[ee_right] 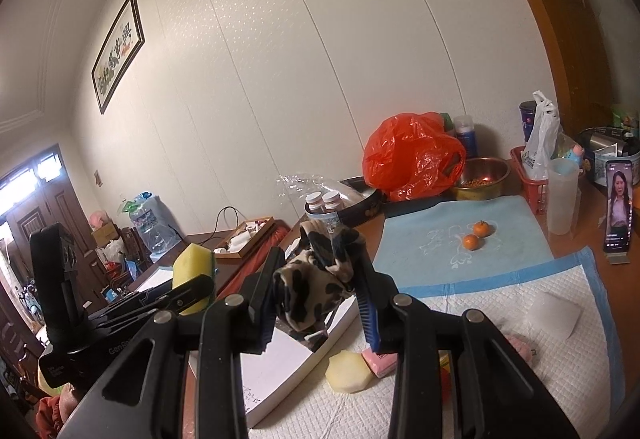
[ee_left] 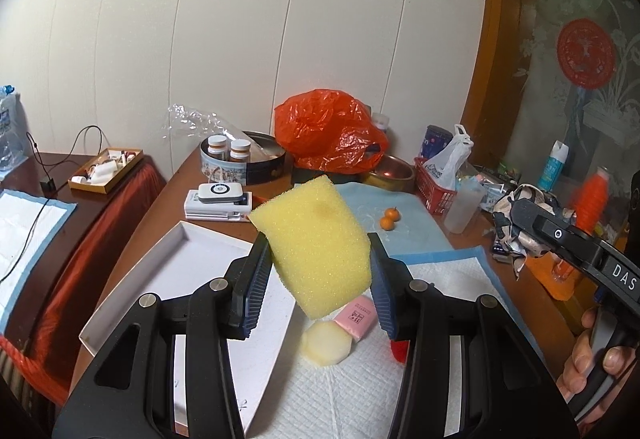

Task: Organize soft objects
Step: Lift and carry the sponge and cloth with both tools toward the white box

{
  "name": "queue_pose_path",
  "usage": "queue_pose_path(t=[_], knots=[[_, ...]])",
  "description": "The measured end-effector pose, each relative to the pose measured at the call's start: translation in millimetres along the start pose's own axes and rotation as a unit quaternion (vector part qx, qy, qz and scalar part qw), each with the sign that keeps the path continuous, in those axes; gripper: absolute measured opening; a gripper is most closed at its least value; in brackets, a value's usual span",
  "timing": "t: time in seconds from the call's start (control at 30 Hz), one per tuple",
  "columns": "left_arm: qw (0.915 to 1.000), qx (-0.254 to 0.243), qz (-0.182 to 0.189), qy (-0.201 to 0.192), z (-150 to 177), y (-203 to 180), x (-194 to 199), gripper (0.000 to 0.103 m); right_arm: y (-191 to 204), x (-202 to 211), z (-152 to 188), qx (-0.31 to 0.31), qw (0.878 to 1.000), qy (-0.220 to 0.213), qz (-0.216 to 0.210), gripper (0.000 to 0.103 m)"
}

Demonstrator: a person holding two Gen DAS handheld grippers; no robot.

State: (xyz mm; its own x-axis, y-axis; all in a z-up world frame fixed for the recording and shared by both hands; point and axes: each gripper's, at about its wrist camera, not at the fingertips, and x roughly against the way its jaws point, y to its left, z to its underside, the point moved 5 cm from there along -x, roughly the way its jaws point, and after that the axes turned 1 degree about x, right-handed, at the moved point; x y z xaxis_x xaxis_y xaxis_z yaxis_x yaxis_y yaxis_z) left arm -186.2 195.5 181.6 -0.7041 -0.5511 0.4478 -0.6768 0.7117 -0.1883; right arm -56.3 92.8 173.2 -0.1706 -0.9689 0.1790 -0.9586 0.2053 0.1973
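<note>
We had the white box (ee_left: 172, 263) lying open on the left of the pad (ee_left: 452, 279). Our left gripper (ee_left: 318, 275) squeezed the sponge (ee_left: 316, 239) by its lower half, held above the box edge; it could have pivoted out. Our right gripper (ee_right: 320, 299) pinched the spotted cloth (ee_right: 316, 279), loose folds hanging, liable to snag the box rim

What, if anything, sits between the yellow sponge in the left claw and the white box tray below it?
Nothing visible does. The left claw holds the yellow sponge in the air, and the white box tray lies open and bare below to its left. The pale hexagonal sponge and pink eraser lie outside the tray on the pad.
</note>
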Motion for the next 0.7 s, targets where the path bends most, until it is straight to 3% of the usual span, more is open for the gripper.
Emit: queue_pose_path(t=[0.7], knots=[[0.9998, 0.018, -0.007, 0.005, 2, 27, -1, 0.046, 16, -19, 7, 0.007, 1.0, 0.02, -0.003, 0.036]])
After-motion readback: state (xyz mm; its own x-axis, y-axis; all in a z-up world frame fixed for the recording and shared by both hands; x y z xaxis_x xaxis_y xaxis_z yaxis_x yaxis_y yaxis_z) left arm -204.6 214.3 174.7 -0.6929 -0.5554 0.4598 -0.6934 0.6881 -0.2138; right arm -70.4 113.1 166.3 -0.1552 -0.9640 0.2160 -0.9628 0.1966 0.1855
